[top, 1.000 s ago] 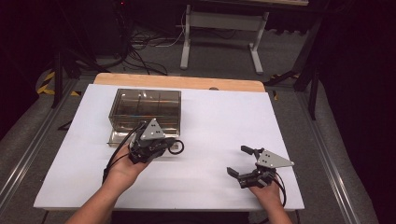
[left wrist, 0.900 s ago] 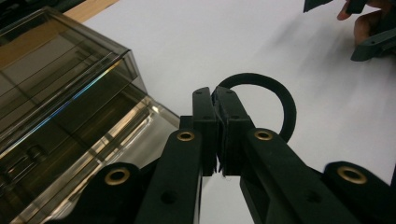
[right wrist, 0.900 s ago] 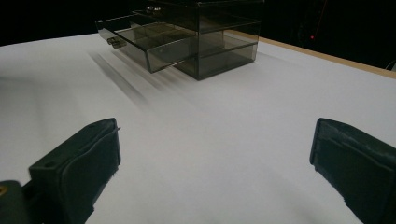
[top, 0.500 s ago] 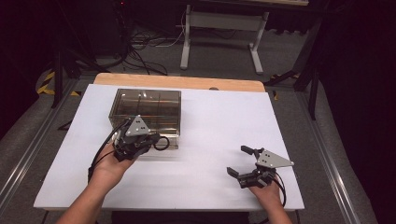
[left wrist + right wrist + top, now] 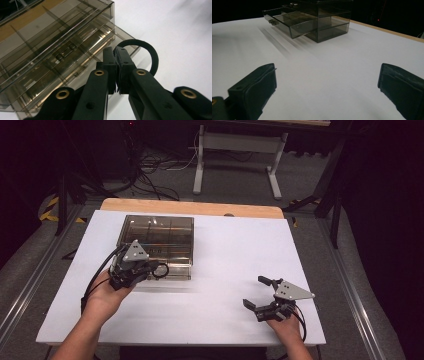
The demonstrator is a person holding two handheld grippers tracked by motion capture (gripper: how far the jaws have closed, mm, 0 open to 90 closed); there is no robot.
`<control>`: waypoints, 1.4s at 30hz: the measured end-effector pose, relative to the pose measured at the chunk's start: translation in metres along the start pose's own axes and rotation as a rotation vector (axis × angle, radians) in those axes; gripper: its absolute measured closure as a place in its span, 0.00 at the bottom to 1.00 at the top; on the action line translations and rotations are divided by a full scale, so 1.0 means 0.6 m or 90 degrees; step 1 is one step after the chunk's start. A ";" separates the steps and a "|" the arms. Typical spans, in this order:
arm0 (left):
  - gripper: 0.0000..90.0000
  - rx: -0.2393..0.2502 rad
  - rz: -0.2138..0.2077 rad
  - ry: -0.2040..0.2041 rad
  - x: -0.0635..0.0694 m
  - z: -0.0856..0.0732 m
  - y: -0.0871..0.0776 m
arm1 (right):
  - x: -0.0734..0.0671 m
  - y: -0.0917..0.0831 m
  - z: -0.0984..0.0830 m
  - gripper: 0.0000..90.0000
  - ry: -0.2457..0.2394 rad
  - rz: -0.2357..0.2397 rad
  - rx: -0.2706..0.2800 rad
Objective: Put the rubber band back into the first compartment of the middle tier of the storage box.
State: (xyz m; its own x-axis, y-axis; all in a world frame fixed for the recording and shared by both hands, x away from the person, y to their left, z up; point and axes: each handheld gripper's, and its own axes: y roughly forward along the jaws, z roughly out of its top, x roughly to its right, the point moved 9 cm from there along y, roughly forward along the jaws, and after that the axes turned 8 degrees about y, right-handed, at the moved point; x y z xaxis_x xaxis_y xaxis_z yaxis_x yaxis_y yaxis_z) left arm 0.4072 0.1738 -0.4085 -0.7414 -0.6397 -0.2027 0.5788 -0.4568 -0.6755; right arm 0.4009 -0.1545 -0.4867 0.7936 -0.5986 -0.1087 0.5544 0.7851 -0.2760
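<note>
The left gripper (image 5: 116, 53) clamps a black ring (image 5: 147, 53) just above the open bottom drawer (image 5: 75, 62) of a smoky plastic box (image 5: 156, 242) — the right gripper (image 5: 265, 295), jaws apart, rests well away on the white counter (image 5: 225, 255).

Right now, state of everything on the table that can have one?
Left tool: shut on black ring.
Black ring: pinched at one edge, held up beside the drawer box.
Right tool: open, nothing between the jaws, low over the white table.
Drawer box: upper drawer pulled partly out.
</note>
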 end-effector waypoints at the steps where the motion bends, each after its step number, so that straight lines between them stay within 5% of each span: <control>1: 0.97 -0.002 0.001 0.000 -0.002 -0.002 0.000 | 0.000 0.000 0.000 0.03 0.001 0.000 -0.001; 11: 0.97 -0.041 0.015 -0.013 -0.024 -0.023 -0.001 | -0.001 0.000 -0.001 0.03 0.002 0.003 -0.001; 18: 0.97 -0.078 0.063 -0.029 -0.047 -0.040 0.002 | -0.001 0.001 -0.001 0.03 -0.003 0.003 -0.002; 42: 0.97 -0.101 0.091 -0.053 -0.075 -0.063 0.016 | -0.001 0.001 -0.001 0.03 0.000 0.003 -0.003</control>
State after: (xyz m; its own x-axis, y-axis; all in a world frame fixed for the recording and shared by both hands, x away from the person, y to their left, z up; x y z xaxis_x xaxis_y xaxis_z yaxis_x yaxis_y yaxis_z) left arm 0.4332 0.2216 -0.4328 -0.6216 -0.7423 -0.2501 0.6104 -0.2590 -0.7485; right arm 0.4007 -0.1535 -0.4876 0.7965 -0.5945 -0.1102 0.5492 0.7875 -0.2797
